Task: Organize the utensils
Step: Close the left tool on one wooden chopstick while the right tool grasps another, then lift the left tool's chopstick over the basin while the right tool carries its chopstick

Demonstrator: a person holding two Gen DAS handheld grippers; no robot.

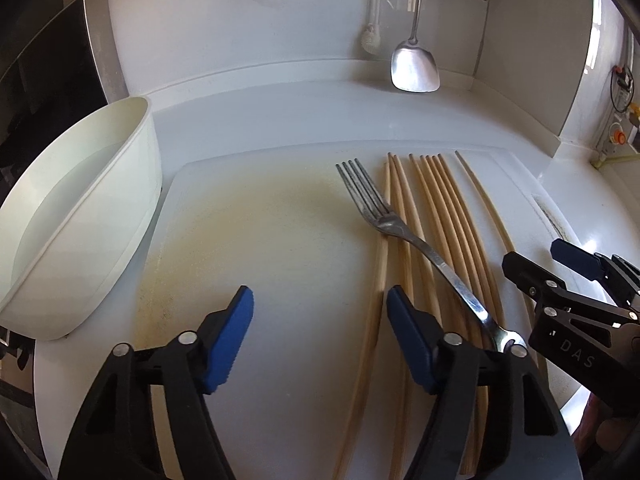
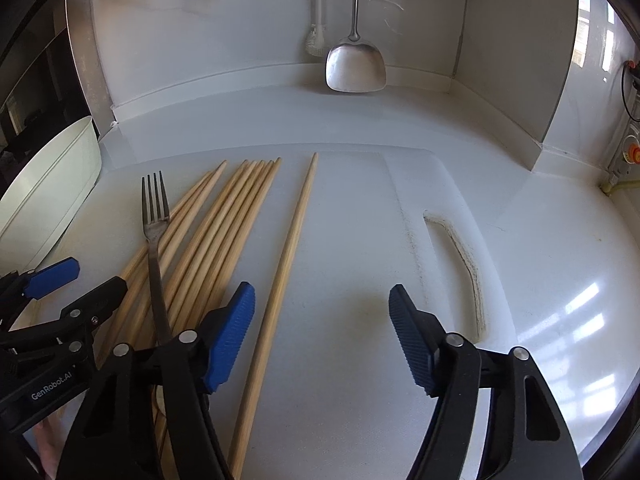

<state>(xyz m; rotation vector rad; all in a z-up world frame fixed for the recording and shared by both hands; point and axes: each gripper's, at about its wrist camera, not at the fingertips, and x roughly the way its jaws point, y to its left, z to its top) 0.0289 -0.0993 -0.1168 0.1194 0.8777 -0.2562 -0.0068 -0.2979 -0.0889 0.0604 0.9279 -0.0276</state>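
Note:
Several wooden chopsticks (image 1: 440,216) lie side by side on a white cutting board (image 1: 260,220). A metal fork (image 1: 384,220) rests slantwise across them, tines pointing away. My left gripper (image 1: 320,300) is open over bare board, its right finger beside the leftmost chopstick. My right gripper (image 1: 540,256) enters at the right edge. In the right wrist view, the bundle of chopsticks (image 2: 224,232) and the fork (image 2: 154,216) lie to the left. One chopstick (image 2: 296,232) lies apart, running just inside the left finger of my open right gripper (image 2: 320,296). My left gripper (image 2: 80,280) shows at the far left.
A white bowl (image 1: 80,220) stands tilted at the board's left edge. A metal spatula (image 1: 414,68) and a brush (image 1: 370,40) hang on the back wall. The board's handle slot (image 2: 460,264) lies to the right, with glossy white counter (image 2: 560,240) beyond.

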